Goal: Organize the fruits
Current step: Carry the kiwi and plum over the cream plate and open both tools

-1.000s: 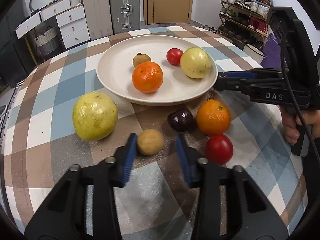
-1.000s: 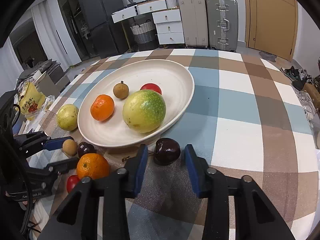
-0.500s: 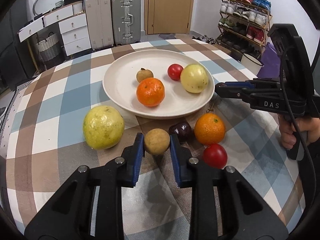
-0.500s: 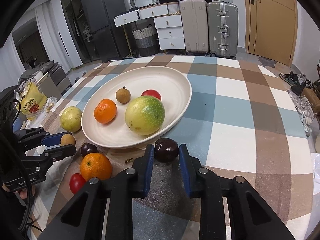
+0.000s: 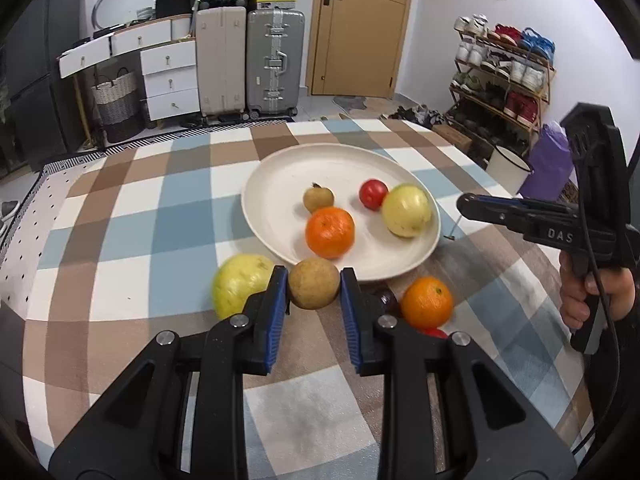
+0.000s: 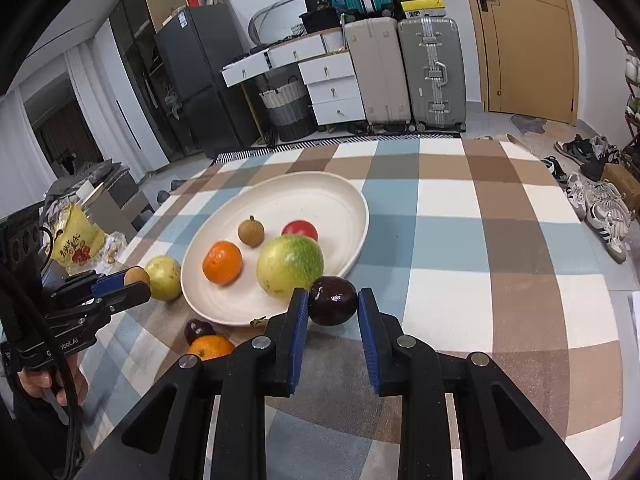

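Gripping a tan longan (image 5: 314, 283) in the left hand-held gripper (image 5: 314, 286), pads pressed on both flanks, lifted clear of the desk (image 5: 132, 216). Clamped likewise a dark plum (image 6: 333, 300) in the right hand-held gripper (image 6: 333, 308), also raised. Held both fruits at their widest part, probably so the round skins would not slip. Pointed both loads at the plate (image 6: 344, 204), at 12 o'clock from each camera, likely as the drop spot. Carried already on the plate: an orange (image 6: 222, 262), a longan, a tomato (image 6: 300, 229) and a guava (image 6: 290, 266). Left on the desk at the plate's 6 o'clock rim: a second guava (image 5: 236, 284), an orange (image 5: 427, 302), a plum and a tomato, half hidden.
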